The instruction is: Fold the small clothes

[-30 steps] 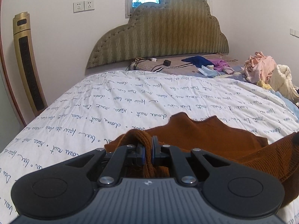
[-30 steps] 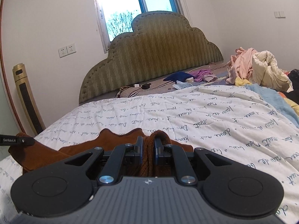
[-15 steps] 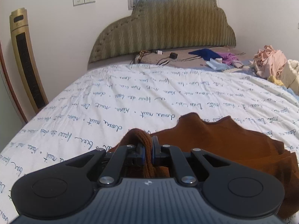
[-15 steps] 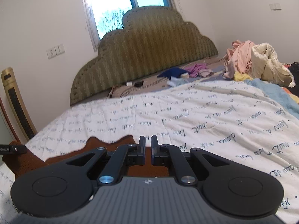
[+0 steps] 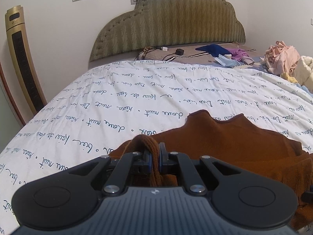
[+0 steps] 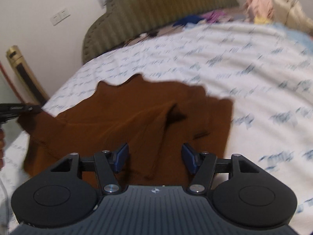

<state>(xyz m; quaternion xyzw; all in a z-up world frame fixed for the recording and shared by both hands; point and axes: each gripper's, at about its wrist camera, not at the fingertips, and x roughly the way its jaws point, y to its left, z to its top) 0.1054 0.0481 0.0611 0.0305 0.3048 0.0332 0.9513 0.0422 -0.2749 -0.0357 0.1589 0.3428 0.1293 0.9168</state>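
Note:
A small brown knit garment (image 5: 230,137) lies on the white quilt with blue script (image 5: 137,98). My left gripper (image 5: 155,157) is shut on a bunched edge of the garment at its near left side. In the right wrist view the garment (image 6: 137,117) lies spread and creased below my right gripper (image 6: 154,156), which is open and empty just above it. The left gripper (image 6: 17,108) shows at the far left of that view, holding the garment's left edge. The right wrist view is motion-blurred.
A padded olive headboard (image 5: 172,19) stands at the far end of the bed. A pile of pink and cream clothes (image 5: 287,62) lies at the right. Blue and purple items (image 5: 225,52) and cables lie by the headboard. A gold tower fan (image 5: 23,58) stands left.
My right gripper has let go of the garment, opened wide and lifted back. The garment now lies flatter on the quilt. My left gripper stays shut on its edge.

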